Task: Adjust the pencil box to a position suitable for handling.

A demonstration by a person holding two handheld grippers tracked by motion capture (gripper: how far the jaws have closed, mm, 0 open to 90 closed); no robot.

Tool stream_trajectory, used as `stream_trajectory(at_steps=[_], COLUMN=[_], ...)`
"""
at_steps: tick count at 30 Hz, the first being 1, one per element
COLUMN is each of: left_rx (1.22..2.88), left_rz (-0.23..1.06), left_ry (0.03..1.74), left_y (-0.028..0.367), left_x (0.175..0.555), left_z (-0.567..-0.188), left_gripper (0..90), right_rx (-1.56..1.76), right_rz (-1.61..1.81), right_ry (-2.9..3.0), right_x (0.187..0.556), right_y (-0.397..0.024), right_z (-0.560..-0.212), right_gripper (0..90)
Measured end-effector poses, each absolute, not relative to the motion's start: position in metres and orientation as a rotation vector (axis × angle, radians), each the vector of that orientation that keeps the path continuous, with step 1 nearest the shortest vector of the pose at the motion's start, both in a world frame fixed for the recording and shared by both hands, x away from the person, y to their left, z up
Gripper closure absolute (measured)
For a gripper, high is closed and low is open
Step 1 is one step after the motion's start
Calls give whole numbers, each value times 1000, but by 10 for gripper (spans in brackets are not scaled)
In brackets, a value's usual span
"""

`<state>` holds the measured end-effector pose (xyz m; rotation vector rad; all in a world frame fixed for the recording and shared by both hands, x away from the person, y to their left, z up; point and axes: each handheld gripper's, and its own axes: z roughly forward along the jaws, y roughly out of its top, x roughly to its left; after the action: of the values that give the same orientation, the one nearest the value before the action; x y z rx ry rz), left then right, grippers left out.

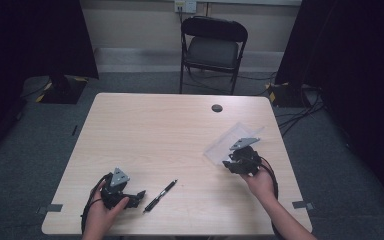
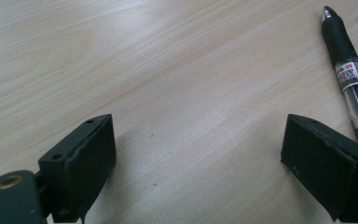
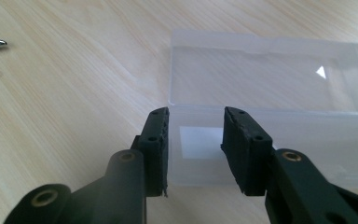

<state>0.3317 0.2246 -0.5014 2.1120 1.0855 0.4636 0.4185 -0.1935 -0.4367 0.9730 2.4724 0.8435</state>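
A: Taking the clear plastic box [image 1: 228, 141] as the marker, where does everything sit?

B: The box lies open on the wooden table [image 1: 155, 135], its lid folded back on the far side. The right gripper [image 1: 231, 161] is right at the box's near wall. In the right gripper view the wall [image 3: 200, 144] shows in the gap between the two black jaws, one jaw at the box's corner and the other across its front.

A: Gripping it?

B: The jaws stand narrow, but I cannot tell whether the pads press on the plastic; a sliver of gap seems to remain on each side. I would call it a grasp about to land, not one made.

A: And the box's long axis?

B: It runs crosswise to the jaws, so they straddle the thin wall rather than the whole box.

A: The pen [image 1: 160, 195]?

B: Well apart from the box, toward the person's side, lying aslant with its tip pointing at the box. The left gripper [image 1: 136, 196] rests just beside it, far nearer than the right, jaws wide and holding nothing; the pen [image 2: 349, 74] lies outside one jaw.
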Motion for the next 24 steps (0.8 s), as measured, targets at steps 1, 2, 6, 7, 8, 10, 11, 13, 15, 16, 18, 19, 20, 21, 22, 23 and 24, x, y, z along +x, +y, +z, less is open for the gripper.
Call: stream_trajectory(at_steps=[1,2,6,7,8,10,11,13,15,16,18,19,20,21,22,23,24], left_rx=[2112,2113,2111,2111,2111,2112,2112,2112,2111,2112,2113,2112,2113,2111,2112,2112,2113], left_rz=[463,463,462,463,463,464,462,462,463,462,464,464,464,464,463,463,462], left_ry=[1086,1086,1088,1087,1086,1085,1088,1088,1086,1087,1085,1085,1084,1085,1085,1086,1086], left_y=[225,225,224,224,225,225,224,224,224,224,225,225,225,225,225,225,225], left_x=[332,332,332,332,332,332,332,332,332,332,332,332,332,332,332,332,332], left_z=[-501,-501,-501,-501,-501,-501,-501,-501,-501,-501,-501,-501,-501,-502,-501,-501,-501], left_gripper=[99,99,99,99,99,99,99,99,99,99,99,98,98,98,98,98,97], right_rx=[985,1005,1039,1041,1036,1021,1023,1004,1004,998,986,986,994,1002,1009,1009,1012], right_rz=[836,824,830,846,866,923,935,971,971,960,932,924,920,917,909,907,904], right_ry=[2472,2462,2449,2439,2438,2434,2435,2440,2459,2472,2480,2483,2480,2479,2480,2485,2493], right_x=[418,417,414,412,411,409,409,409,410,412,413,414,415,415,415,416,416], right_y=[-196,-199,-208,-210,-210,-208,-206,-198,-191,-185,-181,-180,-180,-180,-180,-180,-180], right_z=[-437,-436,-435,-434,-433,-432,-432,-436,-441,-446,-453,-456,-459,-462,-465,-467,-470], right_gripper=[612,613,609,594,581,571,567,556,539,529,521,512,508,508,508,508,511])
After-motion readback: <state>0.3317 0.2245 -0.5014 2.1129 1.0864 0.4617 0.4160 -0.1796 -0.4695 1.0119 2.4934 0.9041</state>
